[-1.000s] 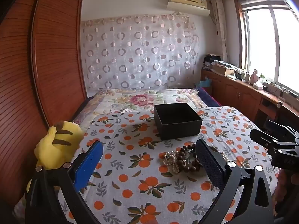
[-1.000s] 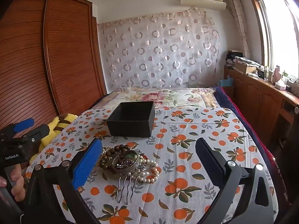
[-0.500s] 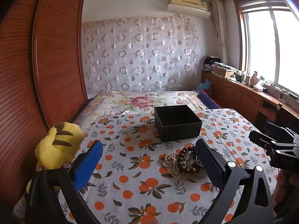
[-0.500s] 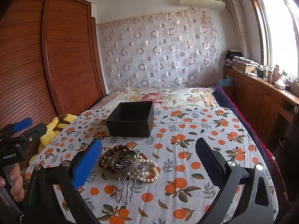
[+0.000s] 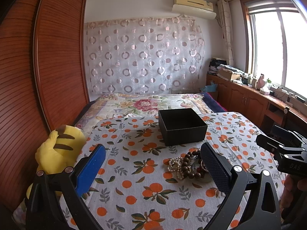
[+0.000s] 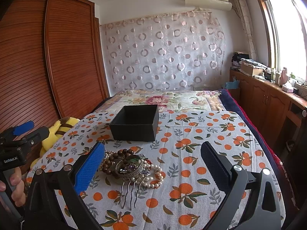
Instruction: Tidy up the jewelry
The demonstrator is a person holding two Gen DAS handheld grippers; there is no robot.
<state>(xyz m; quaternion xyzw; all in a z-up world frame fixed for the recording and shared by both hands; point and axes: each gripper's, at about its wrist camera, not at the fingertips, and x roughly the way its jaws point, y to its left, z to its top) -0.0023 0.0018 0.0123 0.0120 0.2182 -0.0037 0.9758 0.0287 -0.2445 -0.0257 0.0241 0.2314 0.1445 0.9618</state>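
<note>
A pile of jewelry (image 6: 130, 166) lies on the orange-print bedspread (image 6: 191, 143): brown wooden beads, pearl strands and a metal hair comb (image 6: 130, 189). An open, empty black box (image 6: 135, 122) stands just behind it. My right gripper (image 6: 152, 165) is open, held above the bed, the pile near its blue left finger. In the left wrist view the pile (image 5: 186, 166) lies by the black right finger of my open left gripper (image 5: 152, 165), and the box (image 5: 182, 126) stands beyond.
A yellow plush toy (image 5: 57, 153) lies at the bed's left edge by the wooden wardrobe (image 5: 28, 76). Wooden cabinets (image 6: 268, 103) run under the window on the right. A floral quilt (image 6: 165, 99) covers the far bed.
Both grippers have shifted only slightly; the view has tilted a little. The jewelry and the box have not moved.
</note>
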